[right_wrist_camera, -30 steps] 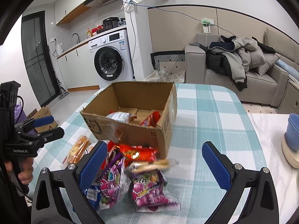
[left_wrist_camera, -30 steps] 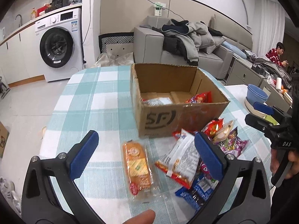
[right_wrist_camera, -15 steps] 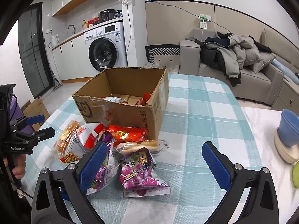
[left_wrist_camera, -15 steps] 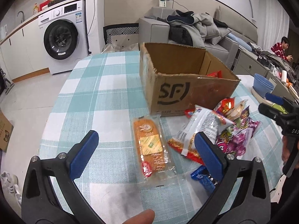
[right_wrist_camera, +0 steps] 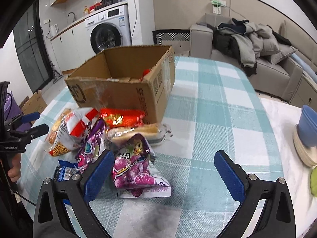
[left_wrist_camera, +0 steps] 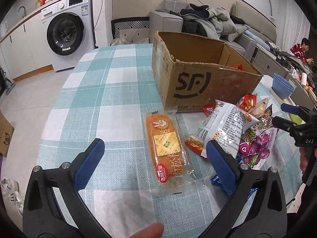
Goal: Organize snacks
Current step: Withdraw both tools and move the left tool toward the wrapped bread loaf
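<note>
Teal-checked tablecloth (left_wrist_camera: 111,91) lay beneath the left gripper (left_wrist_camera: 153,151), jaws apart, the long clear-wrapped orange bread packet (left_wrist_camera: 167,148) between and just ahead of them, probably light, soft and slippery, best pinched across its middle.

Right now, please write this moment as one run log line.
left gripper: open, over orange bread pack | right gripper: open, empty | cardboard box: few snacks inside
</note>
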